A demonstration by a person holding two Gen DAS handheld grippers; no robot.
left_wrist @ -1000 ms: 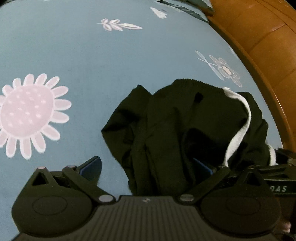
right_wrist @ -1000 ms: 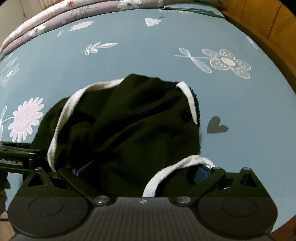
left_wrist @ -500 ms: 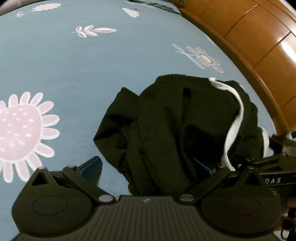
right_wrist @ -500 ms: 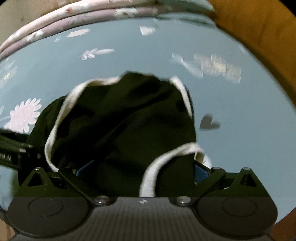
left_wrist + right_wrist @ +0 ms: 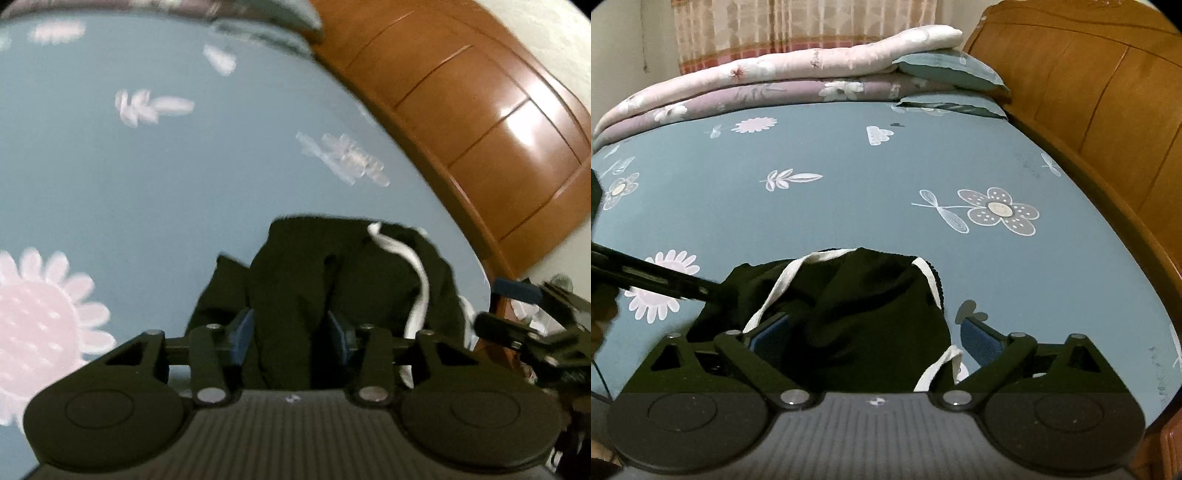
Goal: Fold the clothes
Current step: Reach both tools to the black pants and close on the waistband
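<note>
A crumpled black garment [image 5: 332, 280] with white trim [image 5: 419, 291] lies on the blue flowered bed sheet [image 5: 147, 192]. My left gripper [image 5: 290, 332] is over its near edge. The jaws are closing, and a fold of the black cloth stands between the blue pads [image 5: 242, 332]. Part of my right gripper [image 5: 535, 325] shows at the right edge of this view. In the right wrist view the garment [image 5: 857, 314] fills the space between the wide-open jaws of my right gripper [image 5: 877, 338], whose right pad [image 5: 982, 343] is clear of the cloth. The left gripper [image 5: 653, 280] reaches in from the left.
A wooden headboard [image 5: 1108, 110] runs along the right side of the bed. Folded quilts [image 5: 775, 77] and pillows [image 5: 945, 70] are stacked at the far end, in front of a curtain. The sheet [image 5: 849, 203] stretches flat beyond the garment.
The left jaws have narrowed from wide open round a fold of the garment. Both views have tilted up and pulled back, showing more of the bed and headboard.
</note>
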